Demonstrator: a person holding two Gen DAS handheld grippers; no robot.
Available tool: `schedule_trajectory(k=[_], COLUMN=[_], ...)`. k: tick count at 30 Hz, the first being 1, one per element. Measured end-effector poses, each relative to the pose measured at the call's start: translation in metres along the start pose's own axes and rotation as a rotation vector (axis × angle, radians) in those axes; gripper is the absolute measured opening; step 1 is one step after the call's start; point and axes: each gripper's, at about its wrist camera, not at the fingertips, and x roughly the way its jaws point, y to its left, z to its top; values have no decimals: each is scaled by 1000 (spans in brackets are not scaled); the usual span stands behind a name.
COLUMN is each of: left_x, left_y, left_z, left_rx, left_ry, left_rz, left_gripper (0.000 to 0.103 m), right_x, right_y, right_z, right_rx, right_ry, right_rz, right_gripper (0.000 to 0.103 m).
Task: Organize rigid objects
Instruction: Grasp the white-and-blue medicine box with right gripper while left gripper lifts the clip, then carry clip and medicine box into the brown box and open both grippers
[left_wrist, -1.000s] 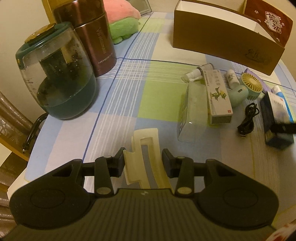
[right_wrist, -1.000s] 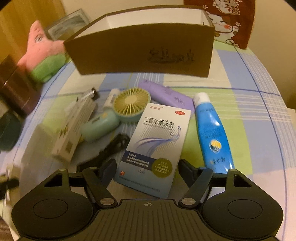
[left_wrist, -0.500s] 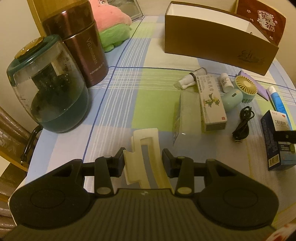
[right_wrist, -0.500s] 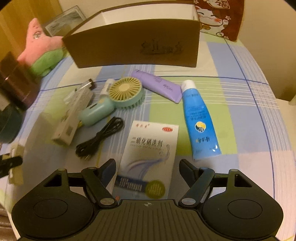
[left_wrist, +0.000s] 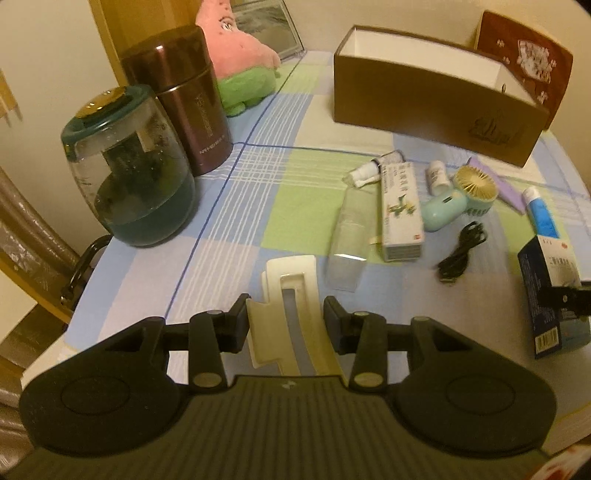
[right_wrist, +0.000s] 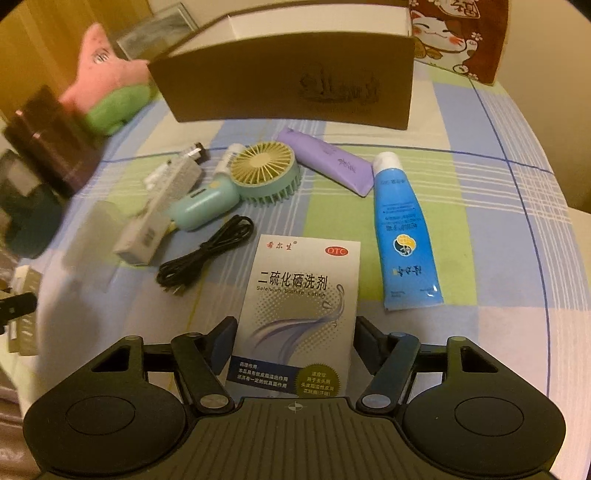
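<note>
Hair clip (left_wrist: 291, 314), cream-coloured, sits pinched between the fingers (left_wrist: 236, 325) of our left gripper (left_wrist: 286, 321), held above the checked cloth of the desk (left_wrist: 236, 206). Medicine box (right_wrist: 299, 314), white and blue, is clamped between the fingers (right_wrist: 221, 347) of our right gripper (right_wrist: 295, 343); the left view shows it lifted, tilted off the cloth.

Ahead of us lies a scatter of things. A mint hand fan (right_wrist: 236, 184) rests beside a long white carton (left_wrist: 400, 210), which lies against a clear plastic case (left_wrist: 347, 240). A small spray bottle (left_wrist: 364, 173) and a little white bottle (left_wrist: 437, 177) lie near the carton's far end. A coiled black cable (right_wrist: 207, 254) lies just in front of the fan, between it and the medicine box. A purple tube (right_wrist: 325, 162) and a blue tube (right_wrist: 400, 232) lie to the right, their near ends touching or almost so.

Beyond the scatter stands an open brown box (right_wrist: 295, 88), its white inside showing in the left view. A red bag with a cat print (right_wrist: 458, 33) stands behind it. On the left side of the desk we see a glass jar with a teal lid (left_wrist: 129, 173), a dark red flask (left_wrist: 181, 107) just behind it, and a pink and green plush toy (left_wrist: 240, 70) farther back.
</note>
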Motion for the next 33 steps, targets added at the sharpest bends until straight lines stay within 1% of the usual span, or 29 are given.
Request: schedule_trajectory(k=[5,8,12,15,19,22,25,30,33], left_x=[-21,-31,-36,-33,-19,-4,14,44,61], left_y=[-19,-30,-44,-55,-63,-69,-75,-89,-97], left_z=[1,10,28,51,90,123,162,226,255], left_rx=[-3,7,37,71,102,134,162,206,215], left_ry=[-32,-62,-94,-121,-145,-160,-179,-210,-213], left_rz=[-3,-16,-48,-81,-146,-180,-217,-248,-274], left_gripper=[39,39,39,39,39,39,39,39,39], right_x=[-30,-45,-58,-61,-60,-56,-53,-39,-28], right_y=[-18,-27,-33,-34,-31,-27,-21,-14,-12], right_z=[-4,-2,8,21,48,76,112,174,208], right_rx=[6,2,11,22,34,52,68,83,97], right_ry=[-36,-54,-81,-105,-139,-172,-211,-283,-320], right_rz=[69,91,118,135,147,141,147,133,126], right_gripper=[67,67,67,67,67,67,67,67,67])
